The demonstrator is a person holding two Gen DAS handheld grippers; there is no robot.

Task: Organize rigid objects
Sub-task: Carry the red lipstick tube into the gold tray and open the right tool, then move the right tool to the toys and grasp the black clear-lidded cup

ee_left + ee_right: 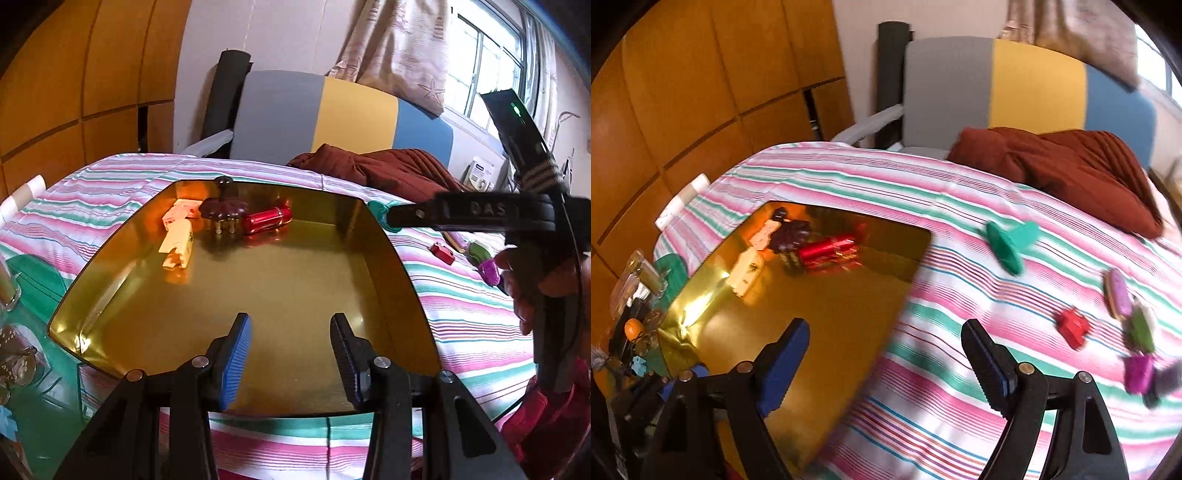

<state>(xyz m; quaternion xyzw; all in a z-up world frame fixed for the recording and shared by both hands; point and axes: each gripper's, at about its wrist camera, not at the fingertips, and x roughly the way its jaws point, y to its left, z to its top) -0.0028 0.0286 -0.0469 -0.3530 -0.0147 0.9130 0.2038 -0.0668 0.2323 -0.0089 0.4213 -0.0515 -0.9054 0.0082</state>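
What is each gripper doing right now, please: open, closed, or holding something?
Left gripper: open, holding nothing, above the shiny gold metal tray.
Right gripper: open, holding nothing, over the tray's edge and the striped cloth.

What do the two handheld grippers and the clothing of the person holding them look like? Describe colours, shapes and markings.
The left gripper and the right gripper each have black angular arms with silver rivets and ribbed blue finger pads. The left wrist view shows the right tool's black body embossed "DAS", a green indicator light, a thin black cable and a red sleeve.
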